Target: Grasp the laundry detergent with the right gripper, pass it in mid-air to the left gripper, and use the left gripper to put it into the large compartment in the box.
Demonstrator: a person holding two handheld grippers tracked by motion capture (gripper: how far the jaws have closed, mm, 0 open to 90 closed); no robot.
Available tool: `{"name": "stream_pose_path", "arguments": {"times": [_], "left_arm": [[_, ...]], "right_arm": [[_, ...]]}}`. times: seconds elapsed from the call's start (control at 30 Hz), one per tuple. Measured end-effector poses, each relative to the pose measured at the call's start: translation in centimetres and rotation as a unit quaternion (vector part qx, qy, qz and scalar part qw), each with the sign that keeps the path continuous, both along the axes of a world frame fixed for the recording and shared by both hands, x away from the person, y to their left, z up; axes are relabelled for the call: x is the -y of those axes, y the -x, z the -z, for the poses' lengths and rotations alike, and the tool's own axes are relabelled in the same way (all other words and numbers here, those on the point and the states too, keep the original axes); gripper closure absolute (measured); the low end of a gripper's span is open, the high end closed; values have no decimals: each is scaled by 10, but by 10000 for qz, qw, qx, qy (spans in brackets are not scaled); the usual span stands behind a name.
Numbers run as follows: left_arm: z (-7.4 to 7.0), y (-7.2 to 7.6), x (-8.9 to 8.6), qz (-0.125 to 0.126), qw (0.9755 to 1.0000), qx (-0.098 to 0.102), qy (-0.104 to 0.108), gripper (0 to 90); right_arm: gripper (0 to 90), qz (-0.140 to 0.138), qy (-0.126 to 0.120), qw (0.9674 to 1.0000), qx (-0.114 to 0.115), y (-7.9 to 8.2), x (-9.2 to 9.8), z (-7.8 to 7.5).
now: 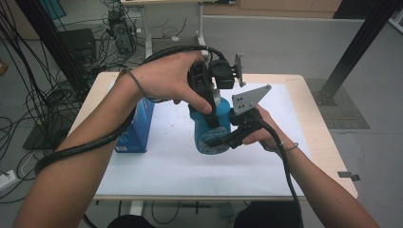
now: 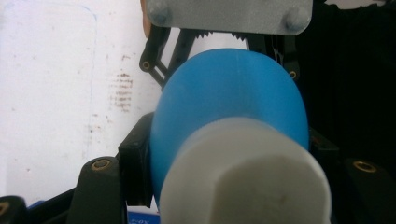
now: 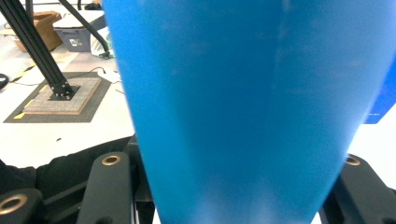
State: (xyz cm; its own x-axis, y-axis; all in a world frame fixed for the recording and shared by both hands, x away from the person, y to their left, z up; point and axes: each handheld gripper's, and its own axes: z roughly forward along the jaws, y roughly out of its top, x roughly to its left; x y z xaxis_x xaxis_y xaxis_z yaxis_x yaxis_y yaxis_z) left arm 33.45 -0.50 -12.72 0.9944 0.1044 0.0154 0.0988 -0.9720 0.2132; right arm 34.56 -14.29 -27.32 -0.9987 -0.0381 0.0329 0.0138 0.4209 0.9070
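I hold a blue bottle (image 1: 222,118) with a white cap (image 2: 247,182) in the air over the white mat (image 1: 161,166), between both grippers. My left gripper (image 1: 210,110) comes down from above and is shut on the bottle's shoulder just below the cap, its jaws pressed against both sides of the blue body (image 2: 229,93). My right gripper (image 1: 224,138) reaches in from the right and is shut on the lower body, which stands wide and blue (image 3: 243,93) between its jaws. The right gripper's grey plate (image 2: 229,14) lies just beyond the bottle.
A blue carton (image 1: 138,124) stands on the mat at the left, close to my left forearm. The wooden table edge (image 1: 319,124) runs along the right. A black frame post (image 1: 363,42) rises behind the table's right, and cables (image 1: 28,95) lie on the floor at left.
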Motion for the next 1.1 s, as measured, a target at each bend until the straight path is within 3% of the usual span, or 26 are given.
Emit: {"name": "stream_pose_path", "arguments": {"times": [1.1], "left_arm": [[2, -2, -2, -77, 10000, -29, 0, 374]], "right_arm": [[429, -37, -29, 10000, -38, -2, -3, 3]]}}
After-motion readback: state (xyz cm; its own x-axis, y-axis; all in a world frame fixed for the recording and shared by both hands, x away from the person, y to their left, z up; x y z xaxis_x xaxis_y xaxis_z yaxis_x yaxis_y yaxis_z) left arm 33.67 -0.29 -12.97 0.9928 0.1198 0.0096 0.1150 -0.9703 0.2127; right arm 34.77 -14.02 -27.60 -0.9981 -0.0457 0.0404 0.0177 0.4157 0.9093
